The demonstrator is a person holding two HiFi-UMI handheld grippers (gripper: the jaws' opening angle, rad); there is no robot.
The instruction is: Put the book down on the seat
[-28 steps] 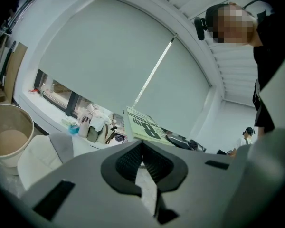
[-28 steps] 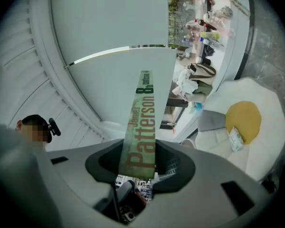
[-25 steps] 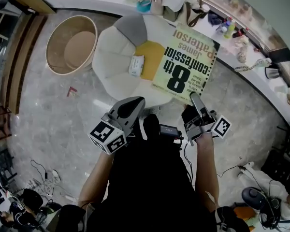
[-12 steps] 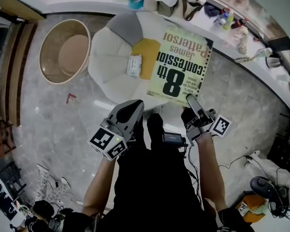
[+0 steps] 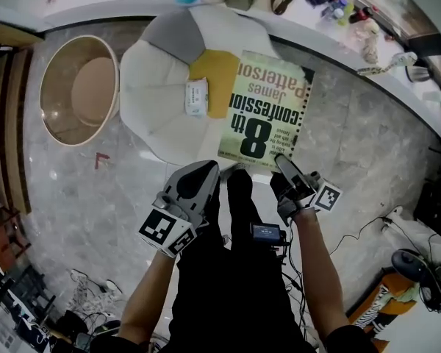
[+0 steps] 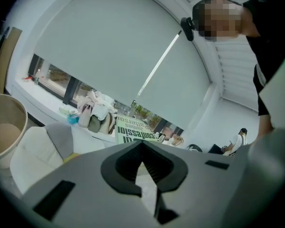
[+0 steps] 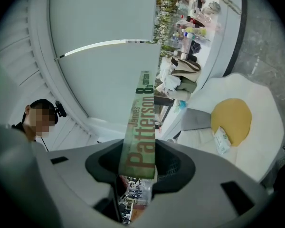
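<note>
Centre of head view: book (image 5: 264, 109), cover facing up; judged not yet set down, though contact cannot be told from above.
Book position: left part over the seat (image 5: 151, 79), right part over bare floor at centre-right of frame.
Right gripper (image 5: 281, 162): clamped on the book's near corner at the spine end; in the right gripper view the spine runs up from between the jaws.
Left gripper (image 5: 208, 169): jaws drawn together, nothing between them; below the seat in frame, apart from the book.
Seat contents: yellow cushion (image 5: 214, 76) and small packet (image 5: 196, 96), both just left of the book.
Risk 1: the grip is on one corner only, with most of the book's weight far from the jaws, so it may swing or slip out.
Risk 2: released here, the book would likely overhang the seat's right edge and tip to the floor.
Risk 3: set further left, it may land on the cushion or packet, lie tilted and slide.
</note>
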